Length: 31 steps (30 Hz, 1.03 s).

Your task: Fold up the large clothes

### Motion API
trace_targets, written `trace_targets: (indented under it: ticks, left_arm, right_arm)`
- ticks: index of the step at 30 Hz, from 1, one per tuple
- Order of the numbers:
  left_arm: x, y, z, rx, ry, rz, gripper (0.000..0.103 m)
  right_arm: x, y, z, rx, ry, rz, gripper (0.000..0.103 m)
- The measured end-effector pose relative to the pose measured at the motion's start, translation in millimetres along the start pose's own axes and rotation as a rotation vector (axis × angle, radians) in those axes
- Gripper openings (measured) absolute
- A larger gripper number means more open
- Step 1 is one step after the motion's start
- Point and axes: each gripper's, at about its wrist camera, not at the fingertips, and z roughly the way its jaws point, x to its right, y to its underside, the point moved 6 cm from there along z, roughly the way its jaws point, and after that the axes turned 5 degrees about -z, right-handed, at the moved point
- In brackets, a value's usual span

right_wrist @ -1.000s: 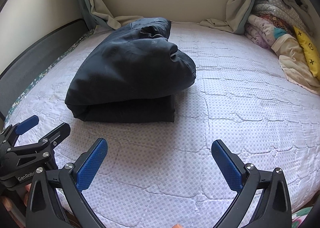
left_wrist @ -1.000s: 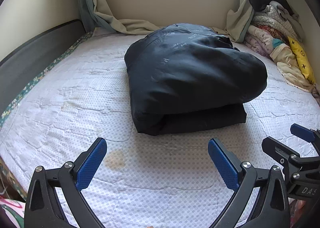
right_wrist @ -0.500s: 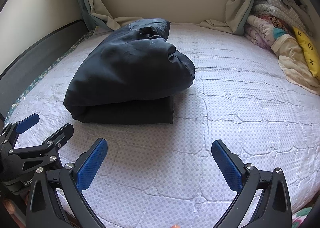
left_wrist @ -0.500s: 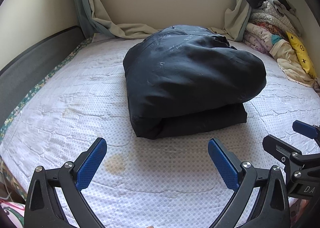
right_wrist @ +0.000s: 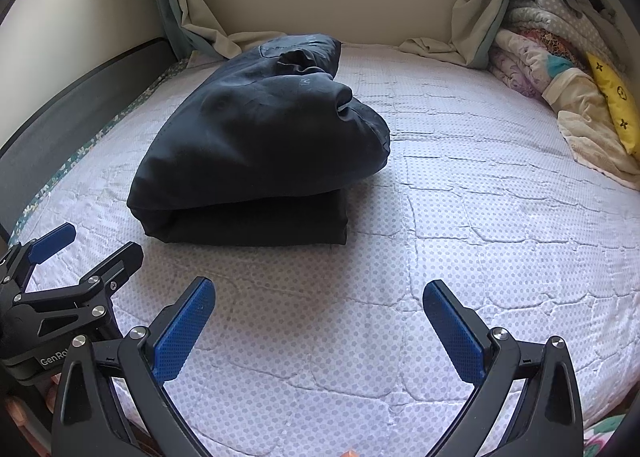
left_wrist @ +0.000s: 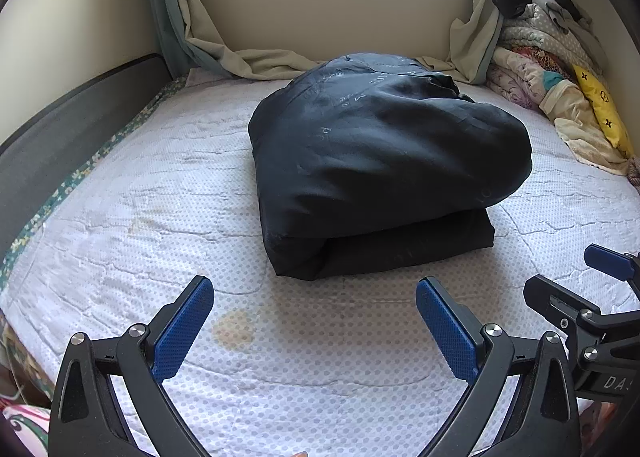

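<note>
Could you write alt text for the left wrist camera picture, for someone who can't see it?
A folded dark garment lies on a white quilted mattress; the open left gripper hovers empty before it, the right gripper beside.

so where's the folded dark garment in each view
Left wrist: folded dark garment sits centre, slightly right, beyond the open jaws.
Right wrist: the garment lies left of centre.
Shared landmark: yellow pillow at the right edge in both views.

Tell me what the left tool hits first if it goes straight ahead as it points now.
Most likely the near folded edge of the dark garment; the open left tool points at it across bare mattress. Depth is uncertain; angled lower, it meets mattress first.
</note>
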Motion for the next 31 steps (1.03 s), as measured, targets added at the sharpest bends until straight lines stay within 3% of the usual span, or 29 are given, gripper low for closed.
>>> trace_targets:
  ticks: [31]
  left_arm:
    - [7.9,1.4,-7.3,0.03,0.004,0.037,0.103]
  right_arm:
    - [3.8,2.4,0.7,-0.012,-0.005,0.011,0.103]
